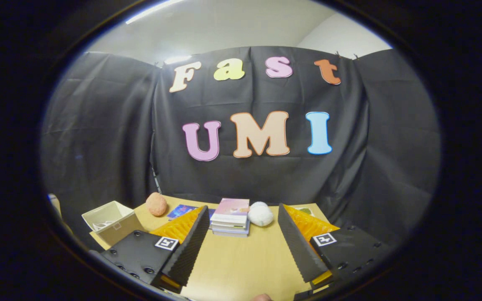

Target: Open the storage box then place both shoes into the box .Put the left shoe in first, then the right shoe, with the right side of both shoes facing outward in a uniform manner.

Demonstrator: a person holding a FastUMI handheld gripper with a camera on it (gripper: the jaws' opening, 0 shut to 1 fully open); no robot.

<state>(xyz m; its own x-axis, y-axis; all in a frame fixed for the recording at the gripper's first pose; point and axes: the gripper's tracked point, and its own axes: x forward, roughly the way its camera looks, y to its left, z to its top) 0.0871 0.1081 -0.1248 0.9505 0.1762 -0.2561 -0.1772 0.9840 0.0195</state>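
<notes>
Hovering tool (241,234) wide open, empty; open storage box (109,219) left, contents unclear.

1. Storage box (109,223) — its inside holds something pale, too small to make out.
2. Flat book (181,211) — partly hidden behind the left finger (191,244).
3. Greenish item (306,211) — mostly covered by the right finger (297,244).

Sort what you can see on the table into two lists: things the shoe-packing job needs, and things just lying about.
For the job:
- storage box, beige, open-topped, beside one finger
- hand-held gripper, fingers apart over bare table, holding nothing

Lying about:
- stack of books, beyond the fingers
- white ball, beside the books
- orange ball, near the box
- flat booklet
</notes>
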